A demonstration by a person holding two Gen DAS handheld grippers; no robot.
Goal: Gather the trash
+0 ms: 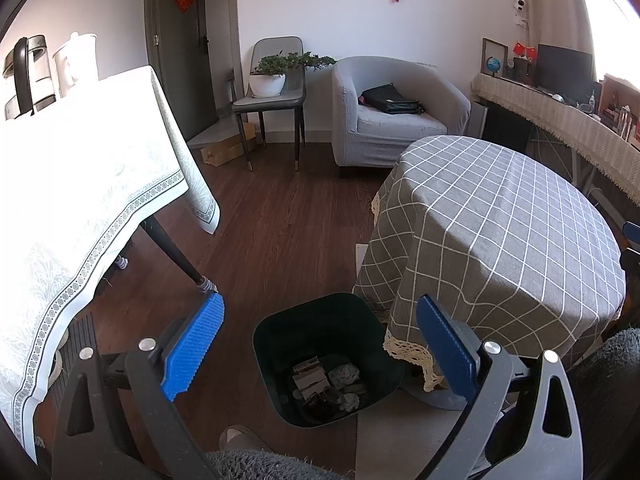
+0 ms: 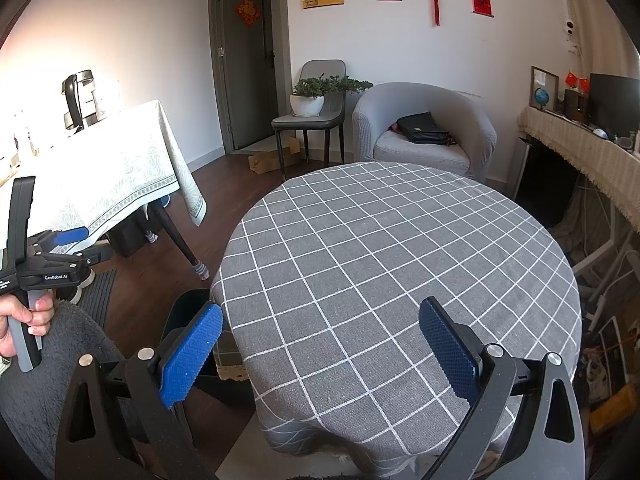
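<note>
A dark bin (image 1: 276, 340) stands on the wood floor beside the round table, with crumpled paper and wrappers (image 1: 326, 384) lying at its bottom. My left gripper (image 1: 320, 344) is open and empty, held above the bin. The bin's edge (image 2: 180, 312) shows left of the table in the right wrist view. My right gripper (image 2: 320, 348) is open and empty over the round table's grey checked cloth (image 2: 380, 260). The left gripper (image 2: 70, 236) also shows at the left of the right wrist view, held in a hand.
A table with a white cloth (image 1: 80, 184) stands at the left, its leg (image 1: 176, 252) near the bin. A grey armchair (image 1: 396, 116) with a black bag and a chair with a potted plant (image 1: 272, 76) stand at the back. A cluttered side table (image 2: 592, 152) lines the right wall.
</note>
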